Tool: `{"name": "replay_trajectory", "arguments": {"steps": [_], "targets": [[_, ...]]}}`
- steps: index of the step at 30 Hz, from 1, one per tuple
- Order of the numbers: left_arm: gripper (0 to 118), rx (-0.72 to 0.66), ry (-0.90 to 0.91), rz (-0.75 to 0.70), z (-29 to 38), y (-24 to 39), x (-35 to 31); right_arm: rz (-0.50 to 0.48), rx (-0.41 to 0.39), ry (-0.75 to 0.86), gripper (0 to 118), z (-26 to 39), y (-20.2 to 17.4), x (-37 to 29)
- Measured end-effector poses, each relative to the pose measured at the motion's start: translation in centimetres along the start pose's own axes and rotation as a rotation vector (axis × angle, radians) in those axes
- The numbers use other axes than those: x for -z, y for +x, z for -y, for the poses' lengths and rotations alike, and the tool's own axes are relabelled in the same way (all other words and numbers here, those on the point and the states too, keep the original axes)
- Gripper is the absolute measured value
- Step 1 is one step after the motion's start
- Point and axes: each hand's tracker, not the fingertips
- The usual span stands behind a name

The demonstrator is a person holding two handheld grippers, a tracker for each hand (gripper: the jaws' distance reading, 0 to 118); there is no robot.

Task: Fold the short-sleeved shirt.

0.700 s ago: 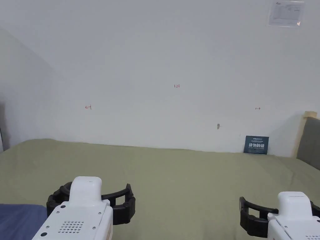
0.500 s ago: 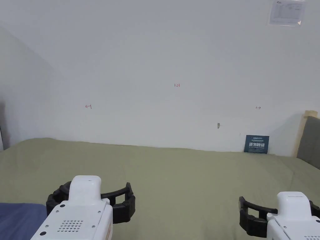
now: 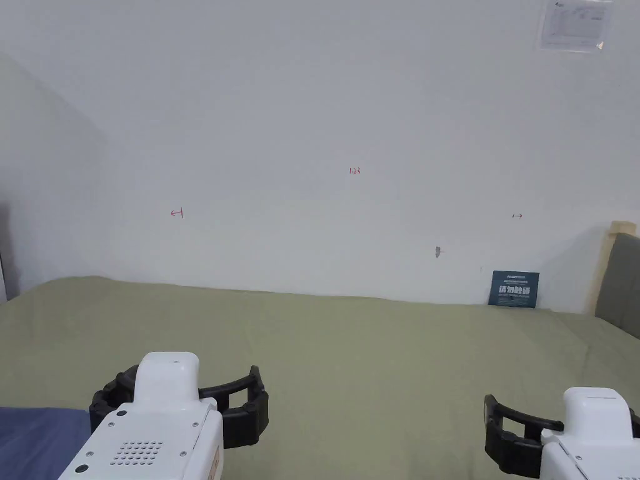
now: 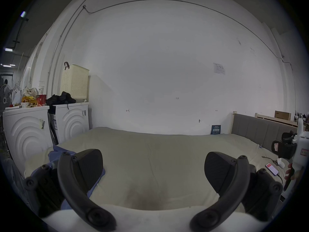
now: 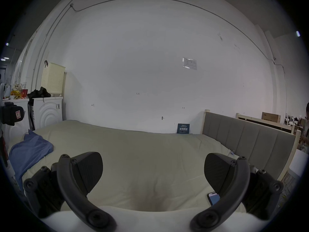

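Right now, the scene by parts, each placed against the bed
Bed (image 3: 350,350): covered in a pale green sheet, running back to a white wall; its padded grey headboard (image 5: 247,140) stands along the far right side
Shirt (image 5: 28,150): blue, lying bunched on the sheet at the bed's left edge, near the front corner; in the head view a blue patch of it (image 3: 31,437) shows at the lower left, and in the left gripper view it (image 4: 55,153) runs behind that gripper's left jaw
Left gripper (image 4: 153,172): held above the front left part of the bed, jaws spread wide with nothing between them; in the head view it (image 3: 181,400) sits just right of the shirt, not touching it
Right gripper (image 5: 153,172): held above the front right part of the bed, jaws wide apart and empty; in the head view it (image 3: 550,431) is well apart from the shirt
Phone (image 4: 272,168): lying on the sheet at the bed's right side, near the headboard, with a cable attached
Blue card (image 3: 514,289): propped against the wall at the bed's far edge, close to the headboard
Washing machines (image 4: 70,118): two white ones standing past the bed's left side, with a cream basket (image 4: 75,83) and dark clothing on top
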Motion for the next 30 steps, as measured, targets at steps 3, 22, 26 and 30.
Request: {"name": "replay_trajectory", "arguments": {"steps": [3,22,26,30], "targets": [[118,0.004,0.002,-0.001,-0.1,0.0,0.0,-0.001,-0.003,-0.002,118,0.0,-0.1,-0.1],[118,0.005,0.017,0.003,-0.4,-0.1,-0.3,-0.024,0.063,0.036,118,-0.4,0.4,-0.7],[118,0.011,0.019,0.011,-0.4,0.0,-0.3,-0.025,0.095,0.039,118,-0.4,0.7,-0.7],[118,0.017,0.022,0.012,-0.4,0.0,-0.4,-0.015,0.104,0.054,118,-0.4,0.9,-0.7]]}}
